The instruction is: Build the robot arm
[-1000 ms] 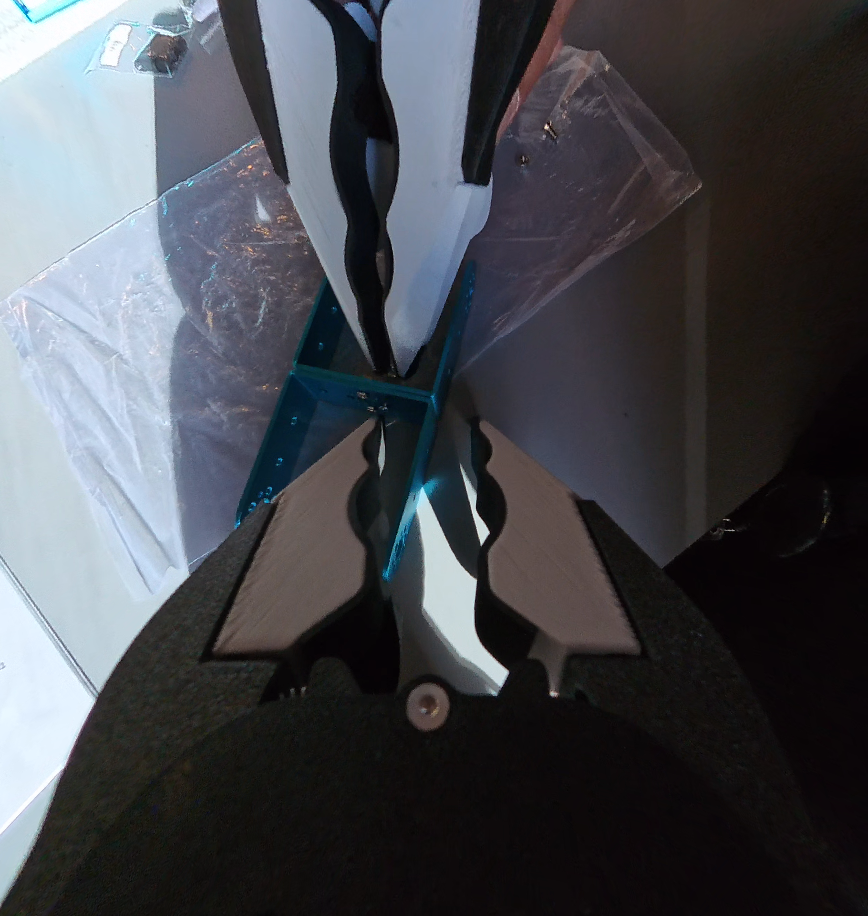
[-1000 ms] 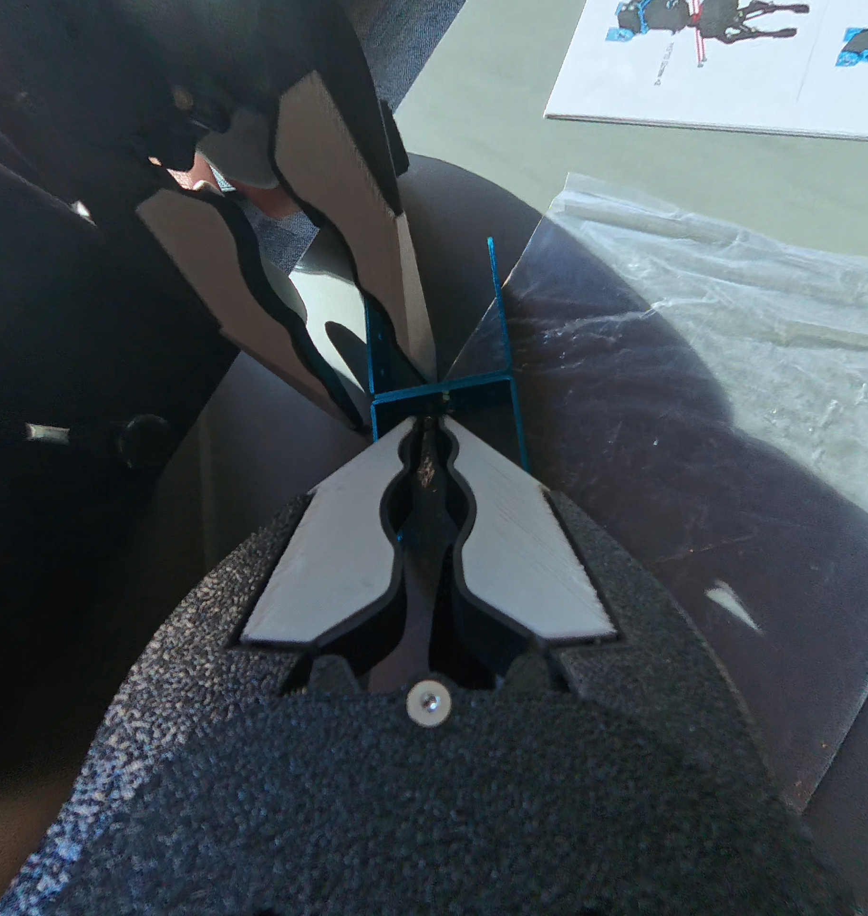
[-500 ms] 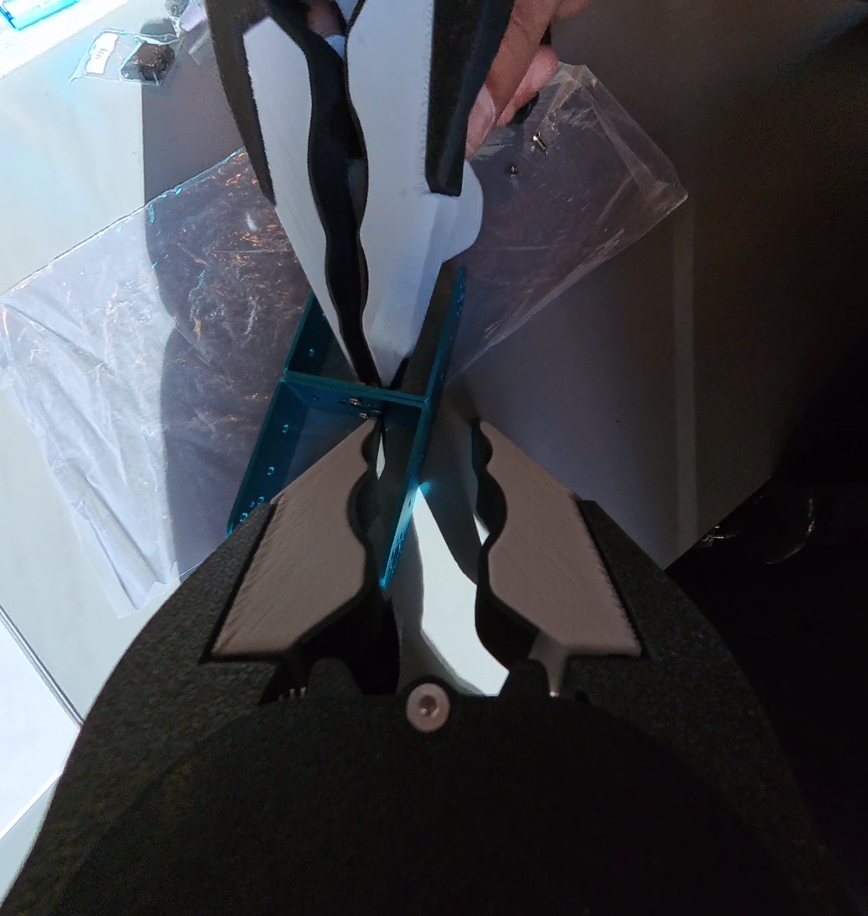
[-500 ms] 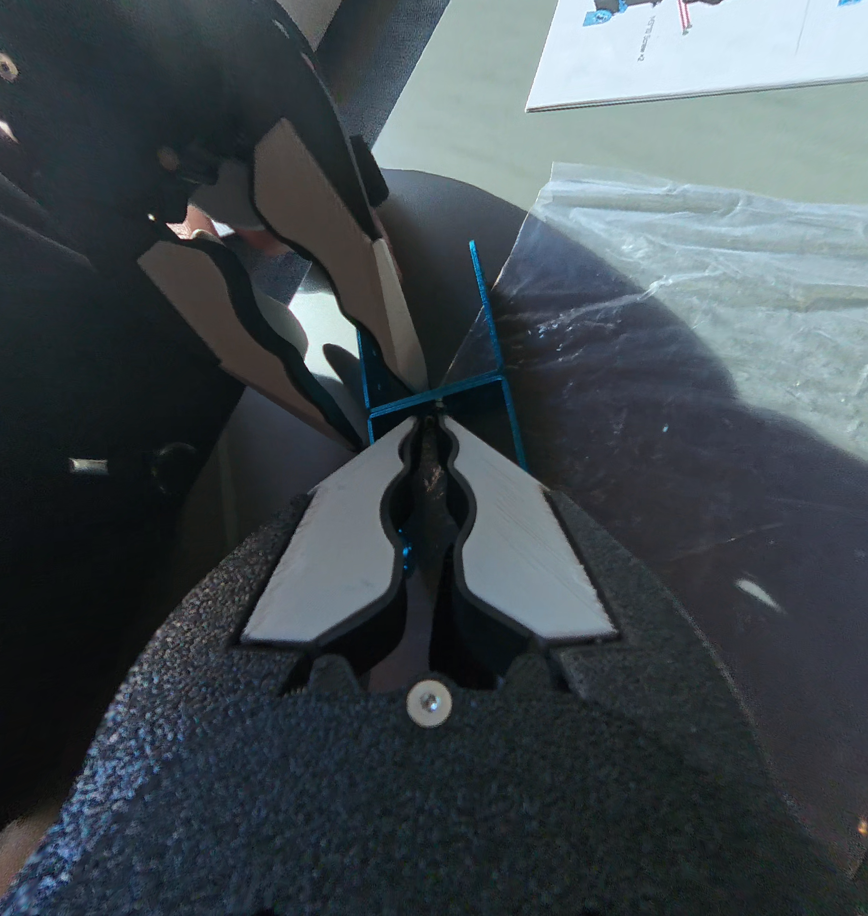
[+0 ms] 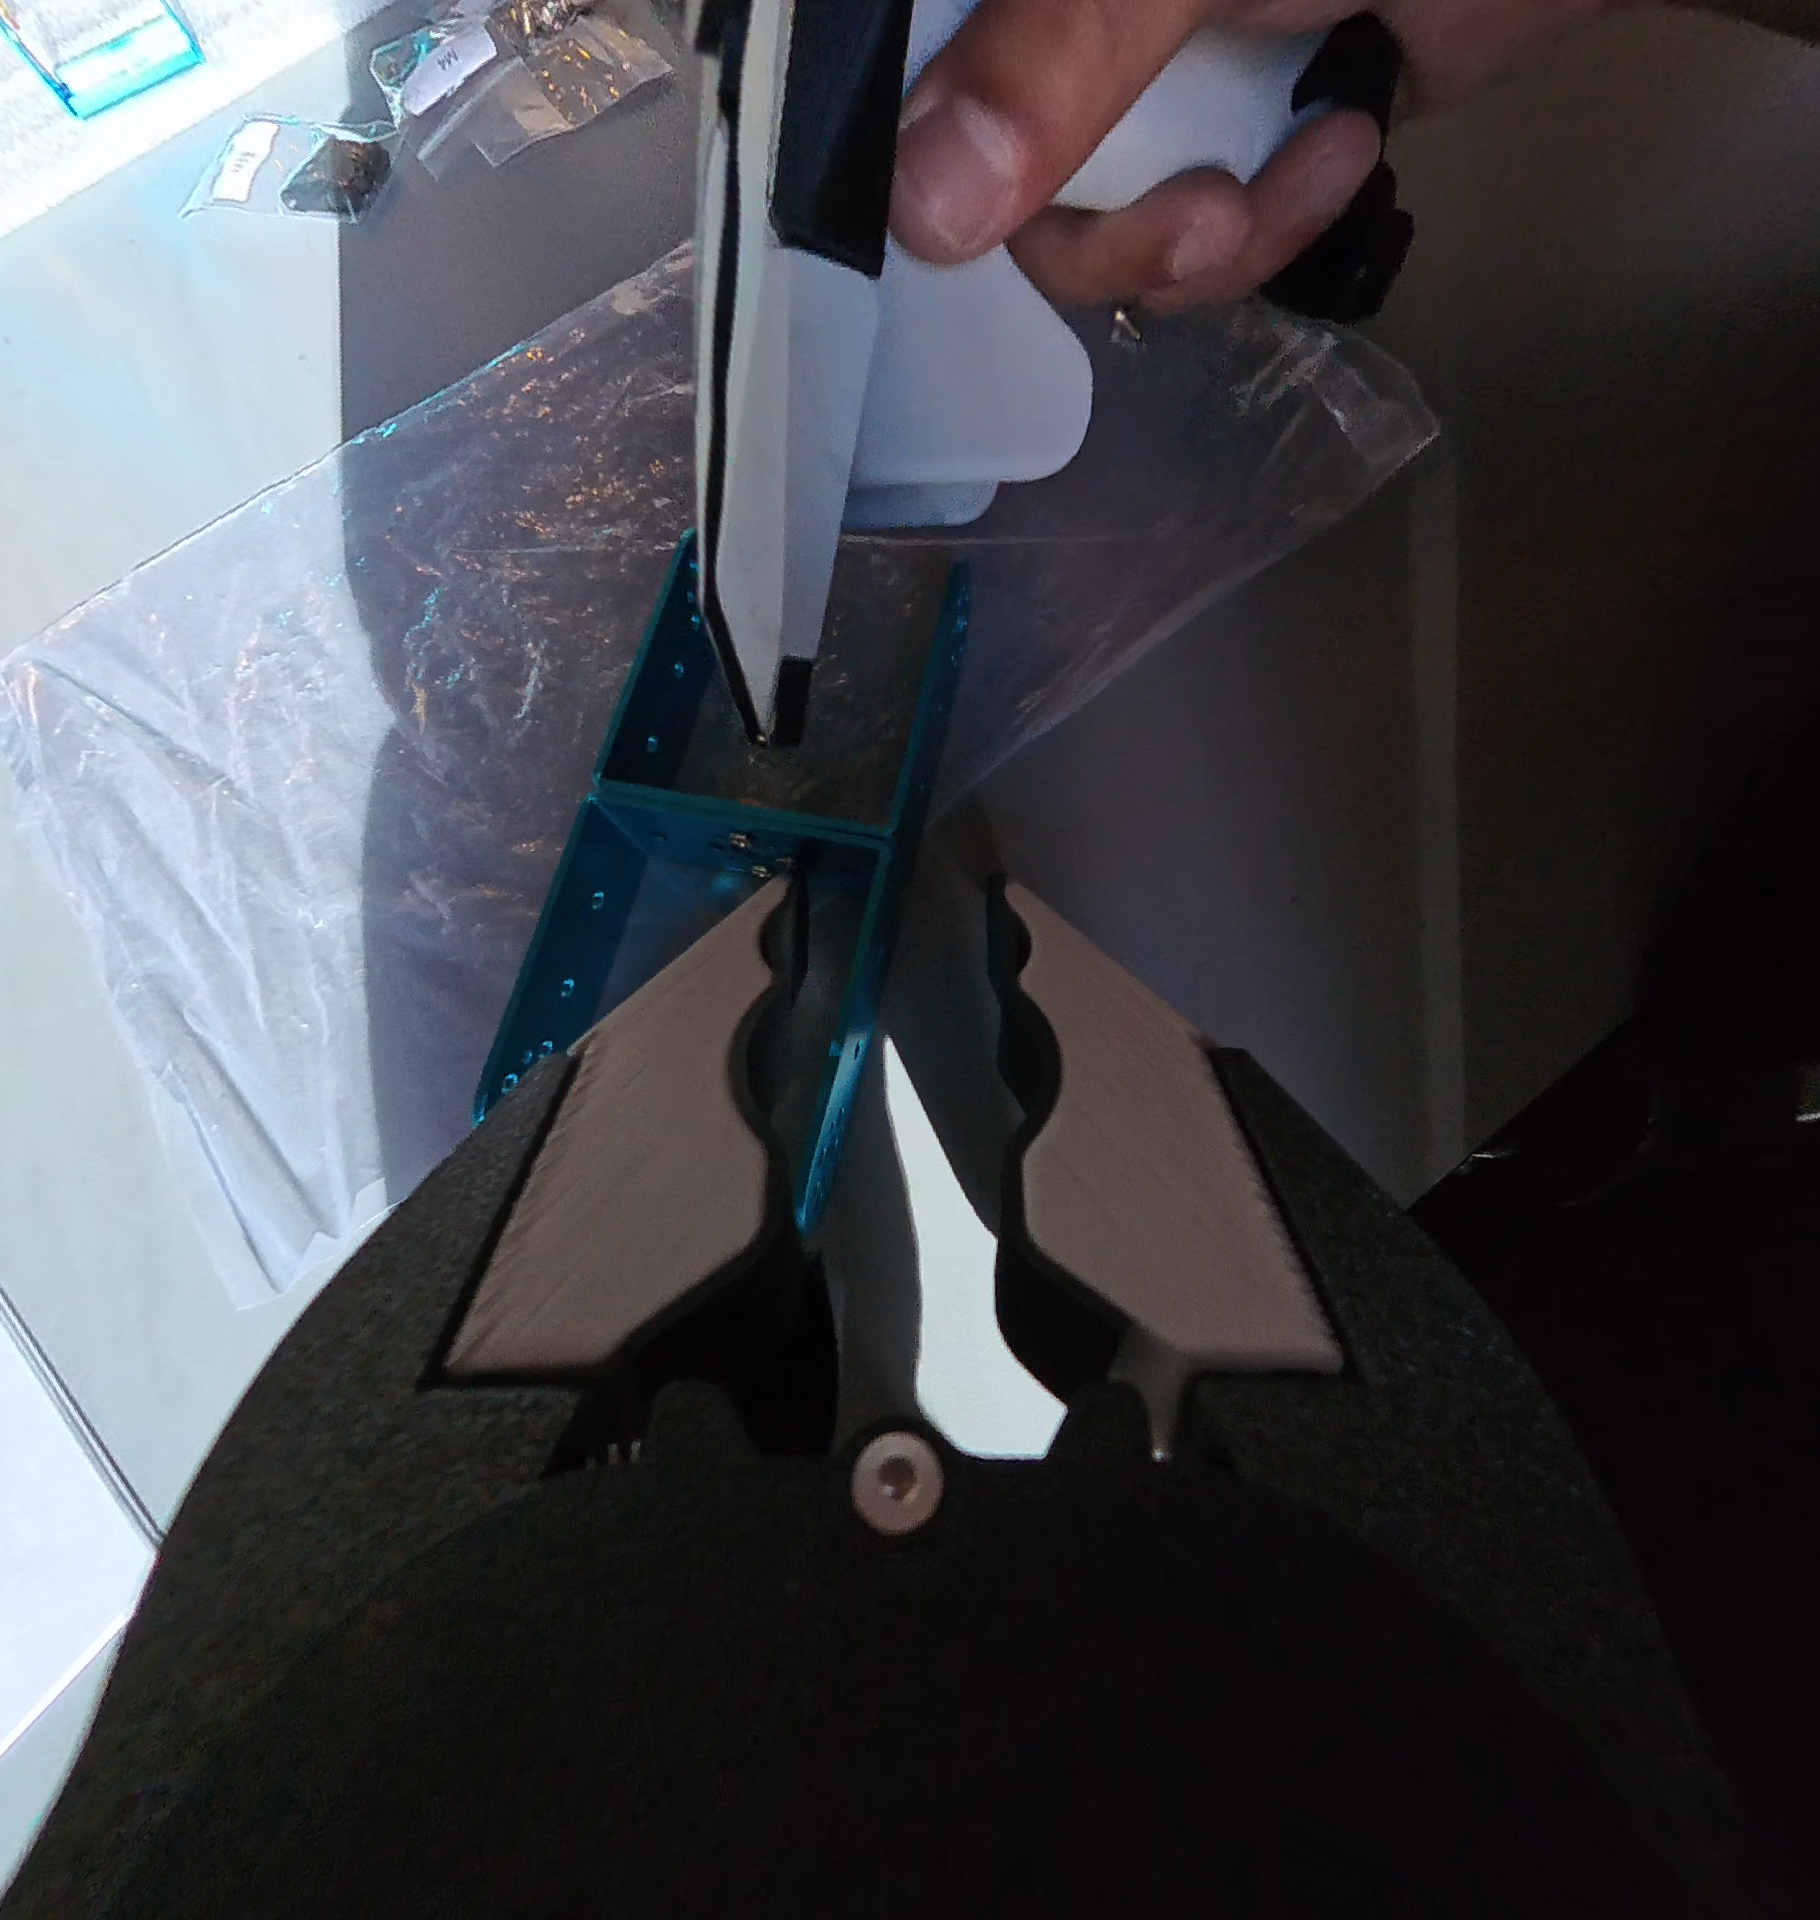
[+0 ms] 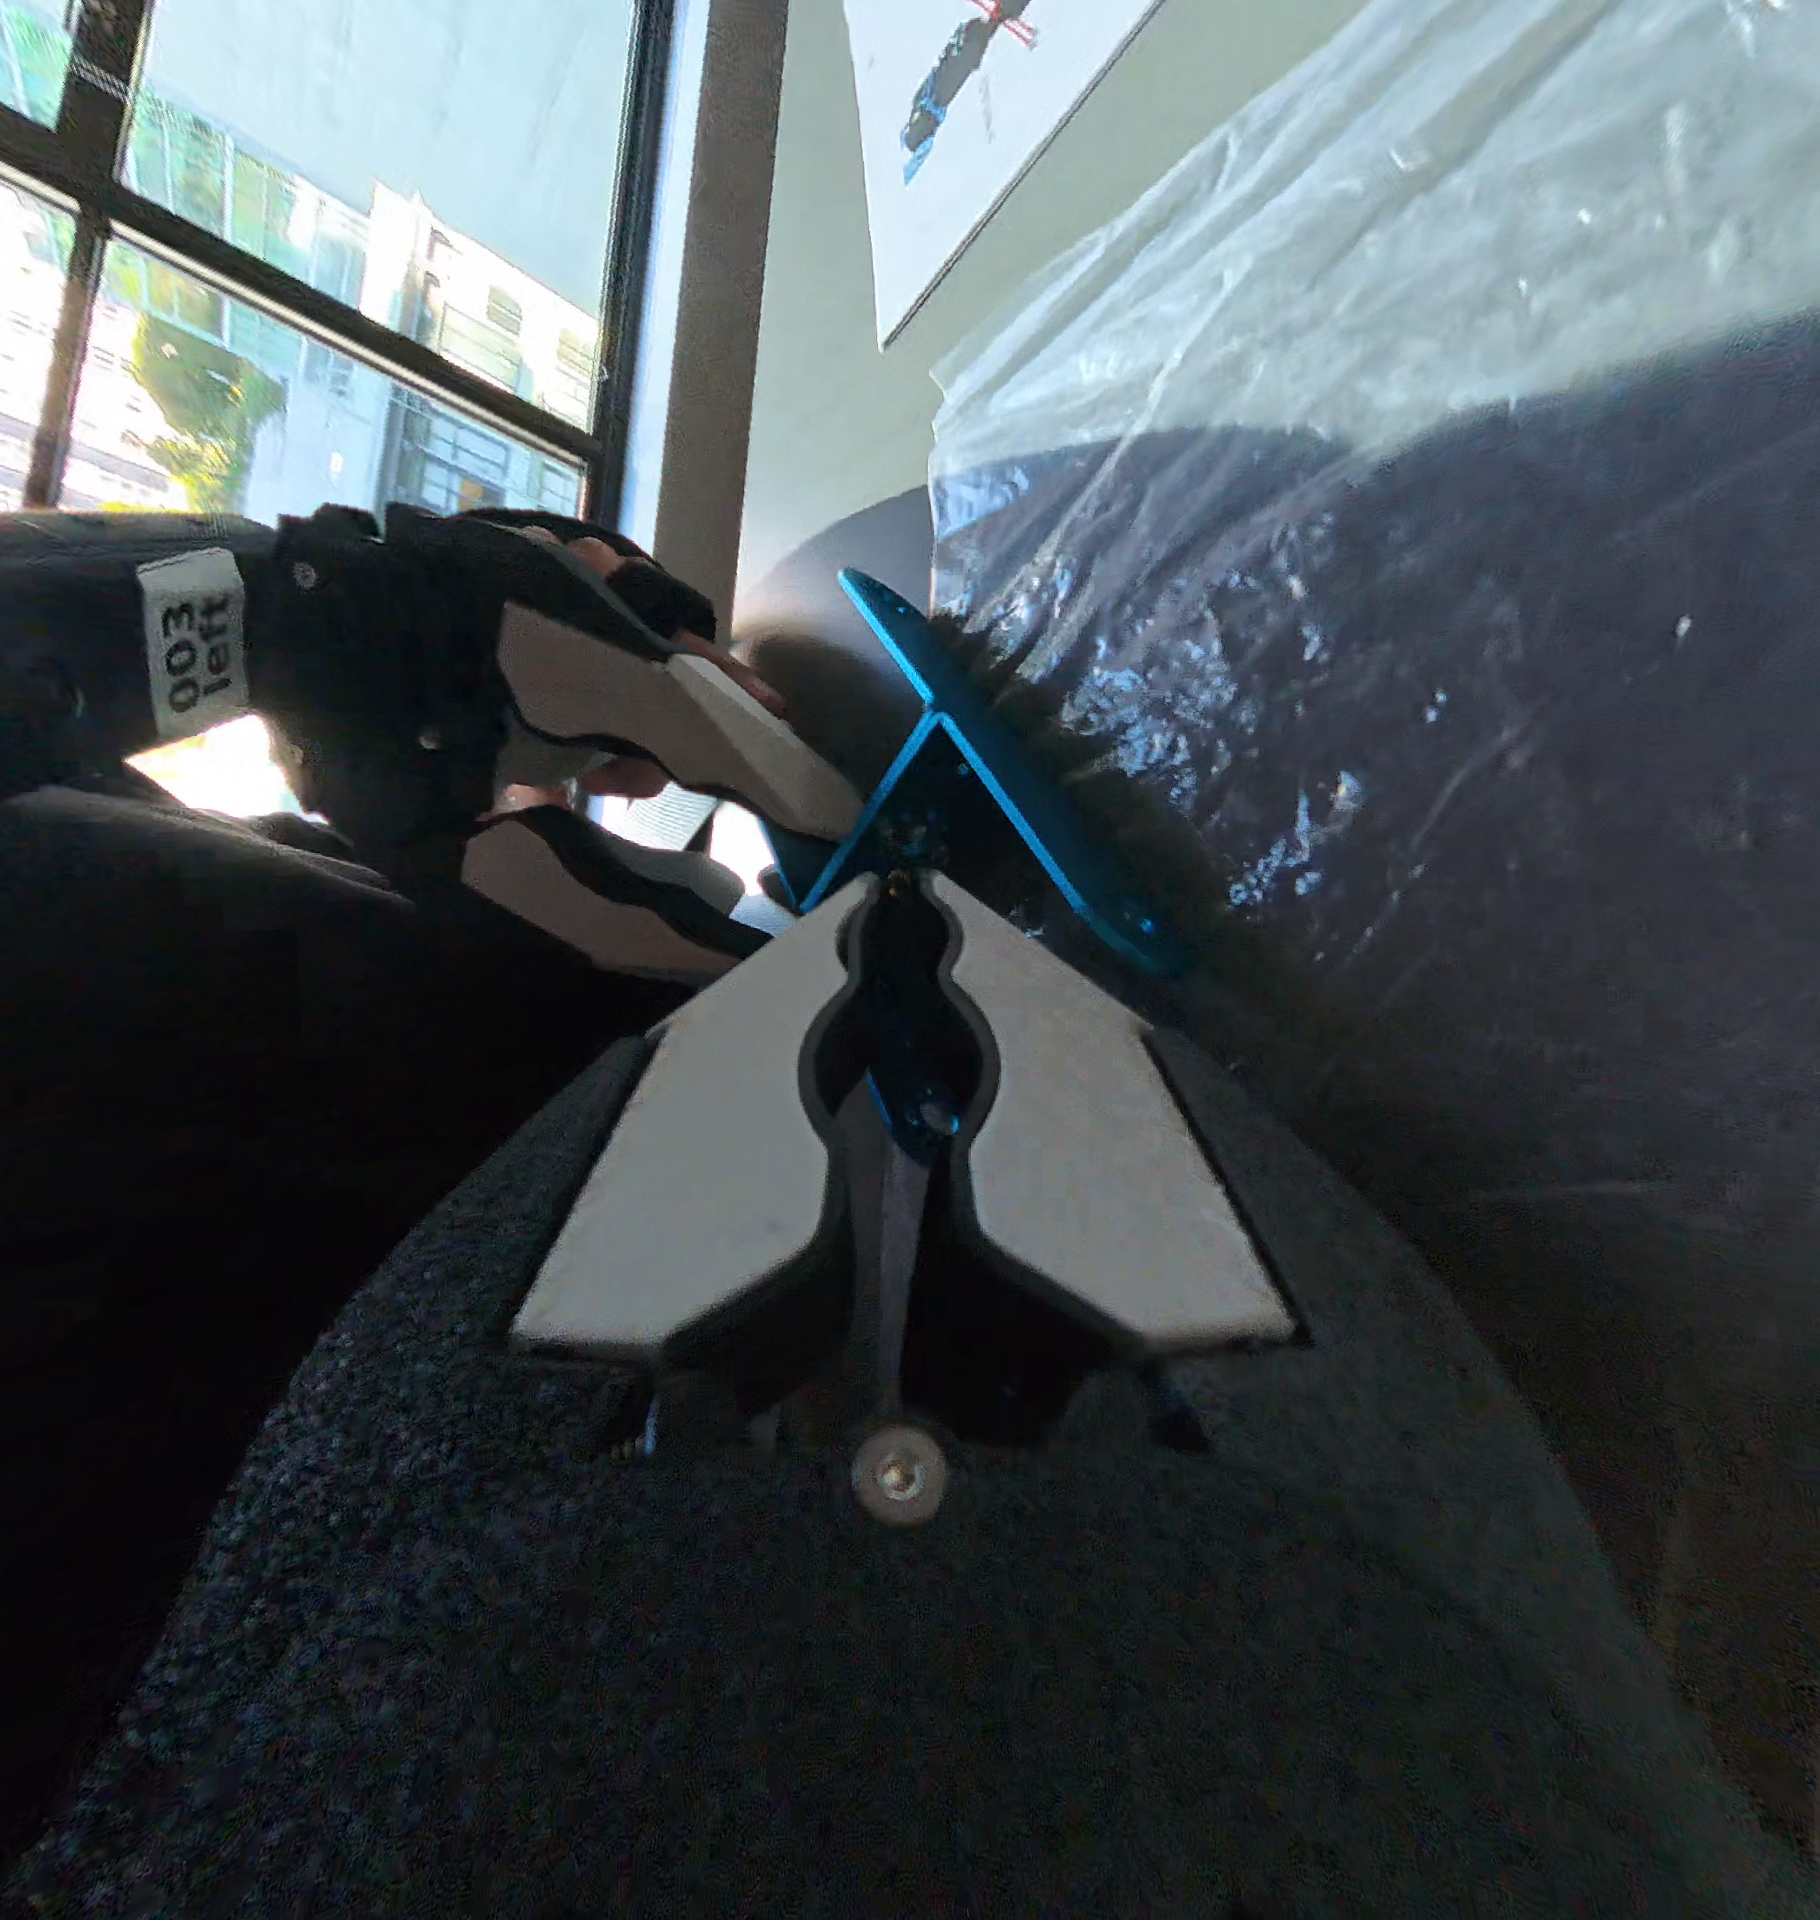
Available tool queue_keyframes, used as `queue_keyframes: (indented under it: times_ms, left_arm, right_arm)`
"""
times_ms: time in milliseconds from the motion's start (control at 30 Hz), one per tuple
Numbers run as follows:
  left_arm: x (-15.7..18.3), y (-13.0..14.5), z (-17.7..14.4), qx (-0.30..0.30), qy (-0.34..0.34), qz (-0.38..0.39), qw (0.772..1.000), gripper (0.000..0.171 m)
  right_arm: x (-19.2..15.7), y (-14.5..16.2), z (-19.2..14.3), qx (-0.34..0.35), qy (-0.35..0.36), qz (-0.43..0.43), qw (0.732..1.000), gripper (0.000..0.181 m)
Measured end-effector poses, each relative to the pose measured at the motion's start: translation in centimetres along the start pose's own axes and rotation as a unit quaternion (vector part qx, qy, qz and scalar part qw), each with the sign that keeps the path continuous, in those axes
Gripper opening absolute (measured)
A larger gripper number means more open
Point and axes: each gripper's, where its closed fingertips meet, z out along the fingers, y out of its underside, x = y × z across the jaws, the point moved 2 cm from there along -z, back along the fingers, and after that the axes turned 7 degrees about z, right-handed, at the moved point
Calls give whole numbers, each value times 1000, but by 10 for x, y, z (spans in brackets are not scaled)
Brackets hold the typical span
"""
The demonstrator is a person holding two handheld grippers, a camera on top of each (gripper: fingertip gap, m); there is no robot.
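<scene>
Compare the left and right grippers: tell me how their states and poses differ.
The left gripper is open, fingers straddling one wall of the blue metal frame; the right gripper is shut on a frame strip. The left gripper enters one bay, the right gripper the opposite one. Both have pale fingers on black bodies.

white tag on the black body of the far gripper: printed characters, not copied | small clear plastic bags with white labels on the desk: writing too small to read | white printed sheet with coloured figures: no legible text
</scene>
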Motion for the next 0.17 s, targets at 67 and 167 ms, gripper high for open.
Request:
queue_keyframes:
  times_ms: [67, 167]
  left_arm:
    - [0, 0, 0, 2, 4, -2, 1000, 34]
    - [0, 0, 0, 2, 8, -4, 1000, 34]
  right_arm:
    - [0, 1, 1, 3, -17, 11, 1000, 3]
    - [1, 3, 4, -11, 3, -15, 1000, 3]
